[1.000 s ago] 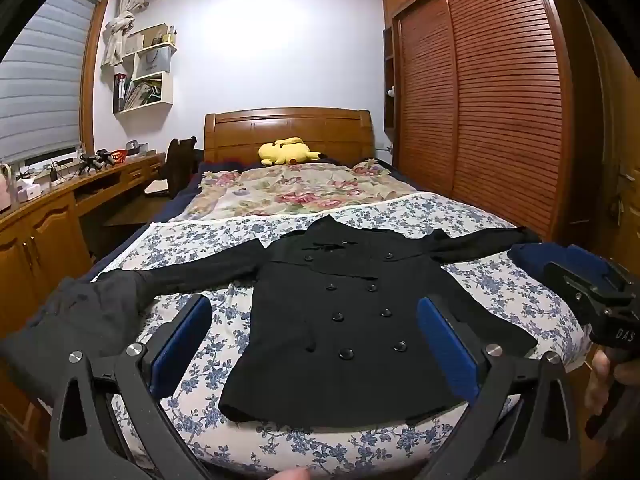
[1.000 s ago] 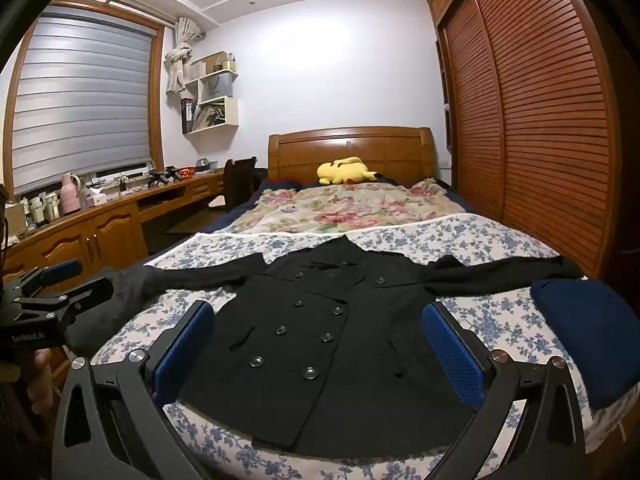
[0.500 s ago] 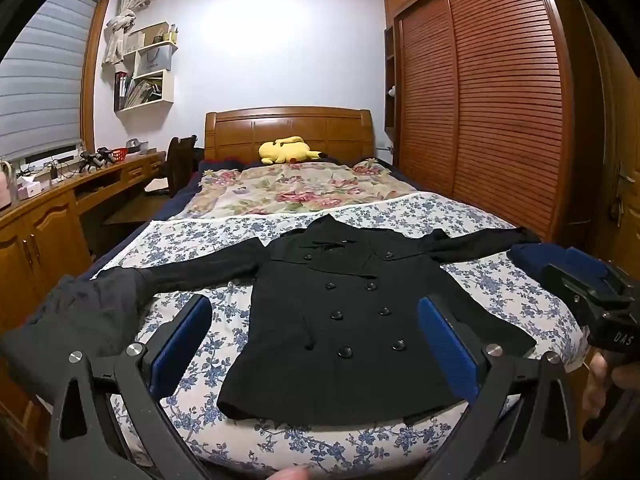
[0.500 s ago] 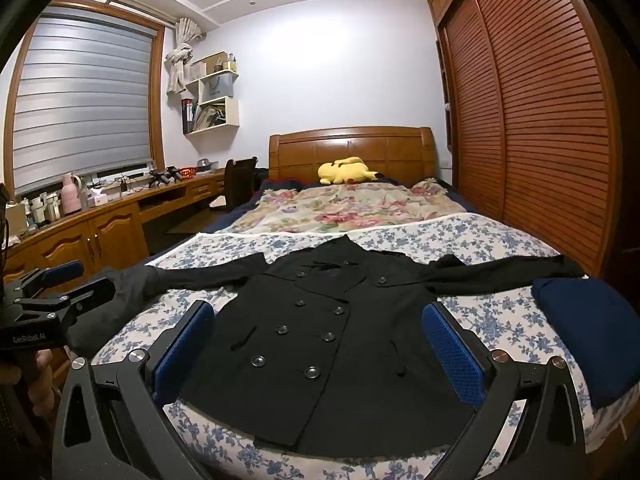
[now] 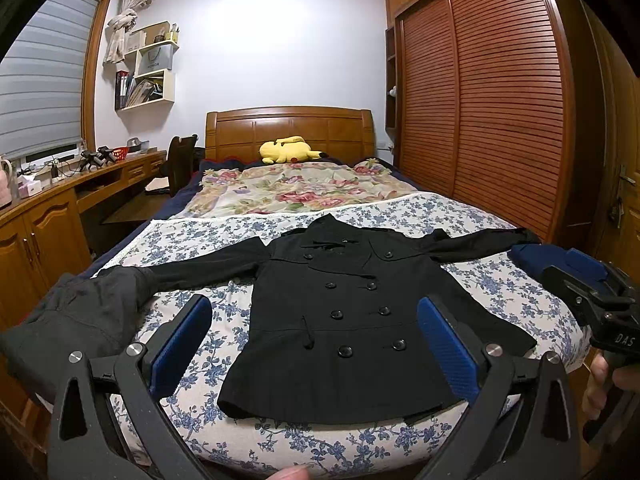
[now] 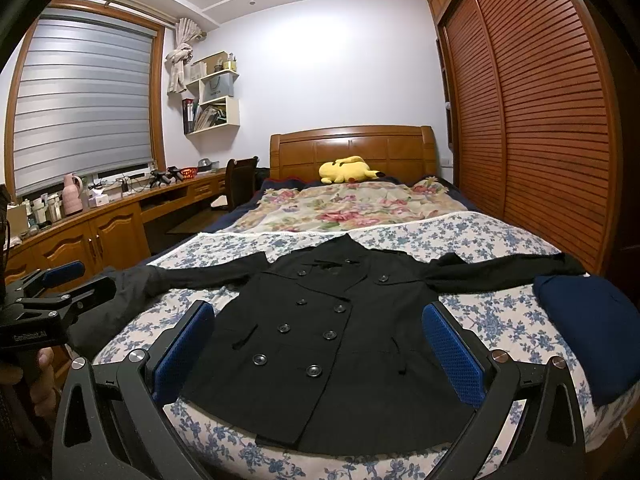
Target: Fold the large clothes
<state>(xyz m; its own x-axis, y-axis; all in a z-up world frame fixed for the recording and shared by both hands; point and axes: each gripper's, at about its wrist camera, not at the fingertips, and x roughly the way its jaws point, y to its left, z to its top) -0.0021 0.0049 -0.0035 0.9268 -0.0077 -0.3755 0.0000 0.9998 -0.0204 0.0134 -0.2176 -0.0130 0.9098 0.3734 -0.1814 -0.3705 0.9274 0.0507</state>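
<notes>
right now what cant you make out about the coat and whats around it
- Black coat: back side hidden, it lies front up on the bed in both views.
- Coat's left cuff: both views, lost against the dark garment at the bed's edge.
- Navy folded item: cut off by right tongs.

Black coat (image 5: 344, 320): its left cuff is lost under the dark garment (image 5: 76, 320) hanging off the bed edge. Navy bundle (image 6: 592, 332) is partly behind the right tongs (image 5: 592, 280) in the left view. The small desk (image 6: 120, 204) items are probably bottles, too small to tell.
</notes>
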